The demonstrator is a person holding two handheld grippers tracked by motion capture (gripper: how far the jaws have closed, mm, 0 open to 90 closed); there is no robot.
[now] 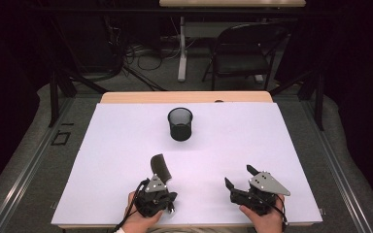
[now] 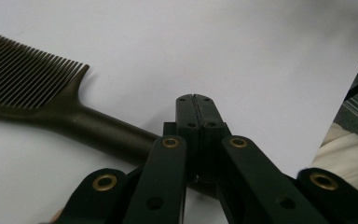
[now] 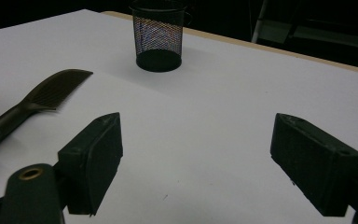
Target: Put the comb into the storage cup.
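Observation:
A dark comb [image 1: 161, 167] lies on the white table, teeth pointing away from the person. Its handle [image 2: 107, 133] runs under my left gripper [image 2: 195, 99] and disappears beneath the jaws. Those jaws are shut tight against each other with only a hairline seam between them, and nothing shows between the pads. In the high view, the left gripper [image 1: 156, 190] sits at the comb's near end. My right gripper [image 1: 238, 175] hovers open over bare table, with its pads [image 3: 93, 158] wide apart and nothing between them. The comb [image 3: 46, 95] lies off to its left.
A black mesh cup [image 1: 180, 124] stands upright at mid table, also seen as the mesh cup [image 3: 158, 39] ahead of the right gripper. The white table surface [image 1: 252, 141] ends in a wooden far edge. A folding chair [image 1: 245, 48] and cables are on the floor behind.

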